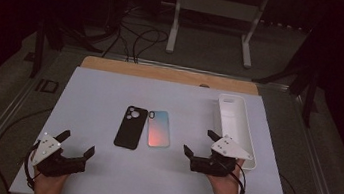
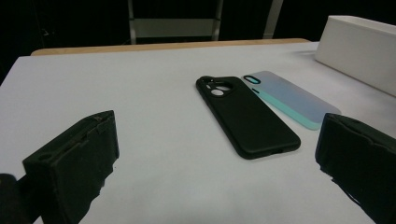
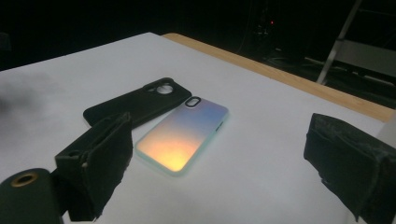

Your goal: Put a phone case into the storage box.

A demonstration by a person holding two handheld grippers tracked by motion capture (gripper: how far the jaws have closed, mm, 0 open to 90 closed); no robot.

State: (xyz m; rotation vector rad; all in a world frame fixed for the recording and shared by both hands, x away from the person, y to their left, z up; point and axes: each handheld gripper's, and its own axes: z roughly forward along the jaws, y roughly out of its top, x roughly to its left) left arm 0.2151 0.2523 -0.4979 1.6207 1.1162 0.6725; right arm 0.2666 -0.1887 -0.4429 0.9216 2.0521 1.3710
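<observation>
Two phone cases lie side by side in the middle of the white table: a black phone case [image 1: 130, 127] [image 2: 247, 116] [image 3: 135, 106] on the left and an iridescent blue-pink phone case [image 1: 159, 128] [image 2: 292, 98] [image 3: 184, 137] on the right. My left gripper [image 1: 78, 144] [image 2: 219, 158] rests near the front left of the table, open and holding nothing, with its jaws pointed at the cases. At the front right my right gripper [image 1: 199, 142] [image 3: 224, 158] is open too, close to the iridescent case.
A long white tray [image 1: 243, 136] [image 2: 359, 51] stands along the table's right side, just beyond my right gripper. A wooden strip [image 1: 163, 73] edges the table's far side. Cables and a white frame stand on the floor behind.
</observation>
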